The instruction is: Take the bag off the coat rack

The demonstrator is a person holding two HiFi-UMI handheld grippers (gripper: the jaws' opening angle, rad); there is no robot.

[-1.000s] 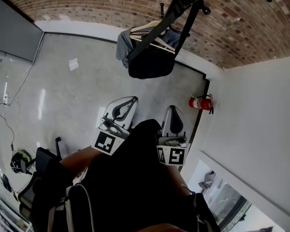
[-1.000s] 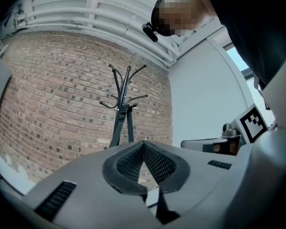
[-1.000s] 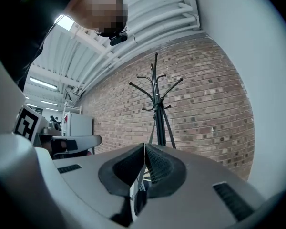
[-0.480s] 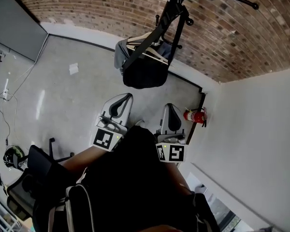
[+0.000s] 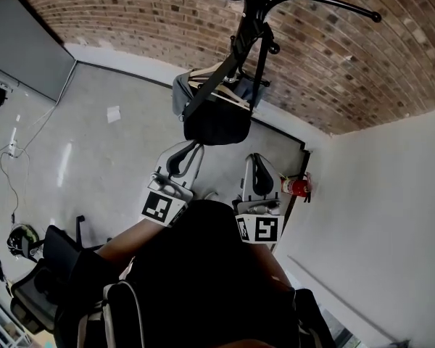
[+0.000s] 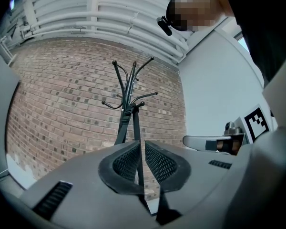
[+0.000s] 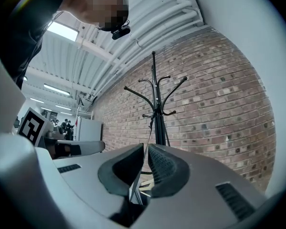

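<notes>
Since a second ago, the head view has tipped upward. The coat rack (image 5: 252, 6) now shows its curved top arms. The bag (image 5: 217, 122) and the fire extinguisher (image 5: 296, 186) sit lower in the picture. Both grippers remain low, under the bag.

Far left, a sheet of paper (image 5: 114, 114) lies on the floor (image 5: 94, 158).

Left hand-held gripper (image 5: 191, 153): pads pressed together, only a slit between them, nothing pinched. It points up at the rack and is well apart from it. Its own view shows the strap (image 6: 133, 123) far beyond the slit.

Centre: the black bag hangs by its strap from the rack, against the brick wall (image 5: 130, 20). Its contents cannot be made out. Wooden hangers (image 5: 219, 85) and a grey garment (image 5: 180, 89) hang just behind it.

Right hand-held gripper (image 5: 257, 164): jaws likewise drawn together, empty and clear of the bag.

Extinguisher at right, by the wall corner.
</notes>
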